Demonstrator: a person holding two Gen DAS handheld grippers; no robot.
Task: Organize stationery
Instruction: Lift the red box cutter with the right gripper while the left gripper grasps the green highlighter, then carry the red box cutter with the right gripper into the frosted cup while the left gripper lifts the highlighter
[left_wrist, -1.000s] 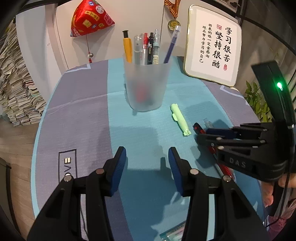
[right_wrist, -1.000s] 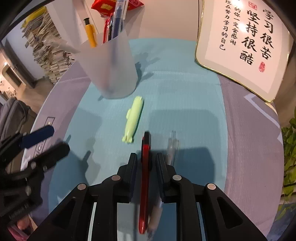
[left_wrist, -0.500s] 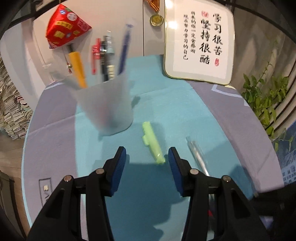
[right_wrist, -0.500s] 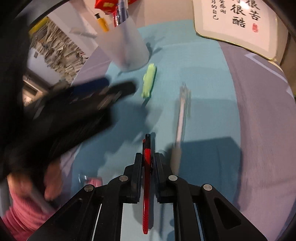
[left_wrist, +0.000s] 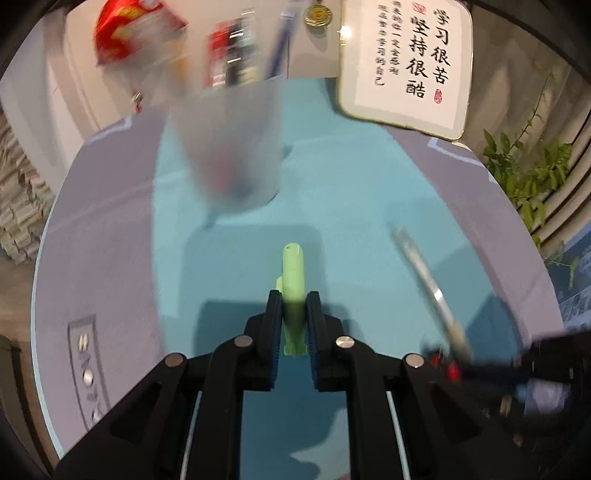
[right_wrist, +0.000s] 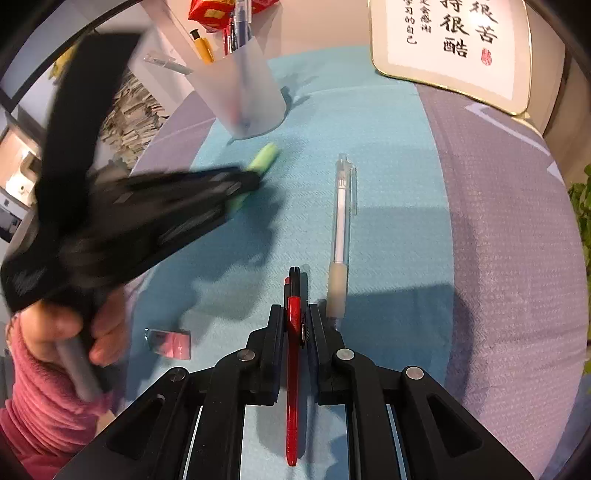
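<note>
In the left wrist view, the left gripper has just closed: a second ago its blue-padded jaws stood spread over bare mat, and now they pinch the pale green plastic highlighter, whose capped end pokes out toward 12 o'clock. The frosted translucent plastic pen cup full of pens stands blurred at 11 o'clock from that grip, and the clear-barrelled pen with a pale rubber grip lies on the teal and grey table mat at 3 o'clock. So the highlighter looks secured and, by my reading, ready to be lifted toward the cup. This view alone shows the pads pressing the highlighter's sides; the right gripper is only a dark blur at its lower right edge. In the right wrist view, the right gripper pinches the slim red pen, as it did a second ago, the pen running lengthwise between the jaws toward 6 o'clock. Only here do a hand in a pink sleeve and a small pink wrapped item at 9 o'clock show, and the clear pen lies sharp at 1 o'clock.
</note>
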